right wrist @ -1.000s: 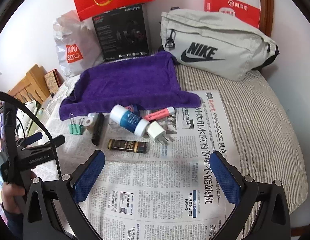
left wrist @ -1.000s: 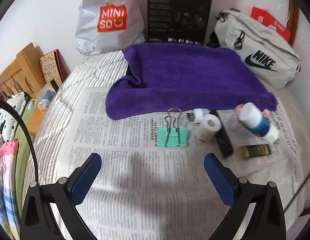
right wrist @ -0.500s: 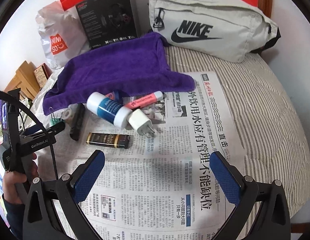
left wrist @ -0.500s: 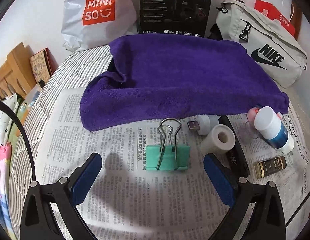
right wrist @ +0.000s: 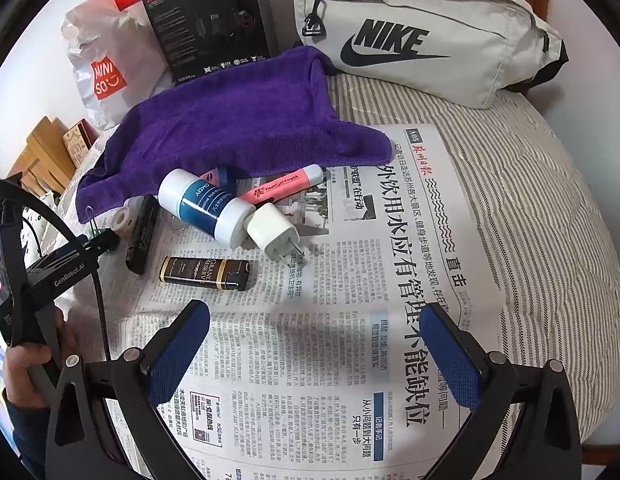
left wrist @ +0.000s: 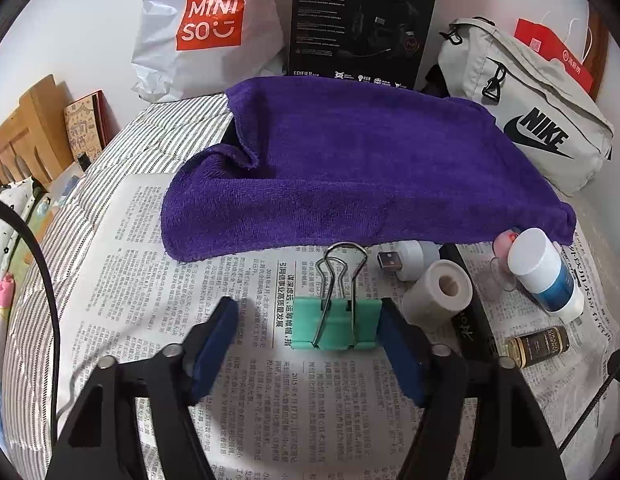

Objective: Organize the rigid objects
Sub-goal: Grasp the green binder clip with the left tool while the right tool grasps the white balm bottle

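Striped bedding is carrying everything I am working over: the bed (right wrist: 550,208) is lying under a spread newspaper (right wrist: 350,360), and a purple towel (left wrist: 370,168) is draping across the far edge of that paper, covering something I cannot make out. Along the wall beyond, a grey Nike bag (right wrist: 422,32), a black headset box (left wrist: 362,20) and a Miniso bag (left wrist: 202,32) are standing clear of the job.

Going down in size, the loose items are sitting in a cluster just in front of the towel: a white-and-blue bottle (right wrist: 206,208) lying on its side, a pink highlighter (right wrist: 282,188) beside it, a black stick-shaped item (right wrist: 142,236), a dark gold-banded lighter (right wrist: 206,274), a white plug (right wrist: 274,236) touching the bottle's end, a small white roll (left wrist: 438,296) and a little USB piece (left wrist: 410,260).

Smallest of my concerns, the mint-green binder clip (left wrist: 336,324) is lying flat on the newspaper, wire handles pointing towards the towel. I am closing the left gripper (left wrist: 310,332) on it; its jaws are narrowing with the clip between them, the right pad touching the clip's side and the left pad still short of it.

I am holding the right gripper (right wrist: 314,356) over bare newspaper, jaws wide apart and empty.

By my reckoning the sorting is barely starting: nothing looks gathered yet, and every item is waiting.
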A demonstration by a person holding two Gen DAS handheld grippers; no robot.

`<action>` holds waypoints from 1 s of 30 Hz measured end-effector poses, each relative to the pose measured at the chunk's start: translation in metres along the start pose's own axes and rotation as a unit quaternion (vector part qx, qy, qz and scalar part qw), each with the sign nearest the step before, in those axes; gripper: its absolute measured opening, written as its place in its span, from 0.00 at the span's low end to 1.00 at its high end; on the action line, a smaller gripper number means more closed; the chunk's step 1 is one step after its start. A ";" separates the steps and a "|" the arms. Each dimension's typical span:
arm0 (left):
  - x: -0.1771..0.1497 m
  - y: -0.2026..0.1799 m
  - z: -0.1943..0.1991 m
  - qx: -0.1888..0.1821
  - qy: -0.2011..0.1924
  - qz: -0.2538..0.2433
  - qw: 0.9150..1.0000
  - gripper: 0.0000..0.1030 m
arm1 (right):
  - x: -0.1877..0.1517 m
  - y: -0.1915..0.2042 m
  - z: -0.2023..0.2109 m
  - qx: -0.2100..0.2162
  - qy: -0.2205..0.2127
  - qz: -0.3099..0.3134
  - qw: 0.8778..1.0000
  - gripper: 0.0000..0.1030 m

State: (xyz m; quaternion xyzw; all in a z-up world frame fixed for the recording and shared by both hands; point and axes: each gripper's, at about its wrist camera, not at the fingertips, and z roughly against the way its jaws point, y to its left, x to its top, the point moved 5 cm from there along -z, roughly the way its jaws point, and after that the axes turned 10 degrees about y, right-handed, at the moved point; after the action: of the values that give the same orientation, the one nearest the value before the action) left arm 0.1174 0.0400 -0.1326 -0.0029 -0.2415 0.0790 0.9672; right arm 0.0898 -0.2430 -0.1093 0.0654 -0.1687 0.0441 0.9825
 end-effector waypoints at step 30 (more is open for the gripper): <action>-0.003 -0.004 0.006 -0.029 -0.004 -0.023 0.999 0.39 | 0.061 0.061 -0.027 0.015 -0.037 0.184 0.982 1.00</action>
State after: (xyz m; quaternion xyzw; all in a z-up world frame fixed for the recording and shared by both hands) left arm 0.1129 0.0354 -0.1286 -0.0253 -0.2478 0.0492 0.9672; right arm 0.1491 -0.1751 -0.1066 0.0498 -0.2131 0.2238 0.9497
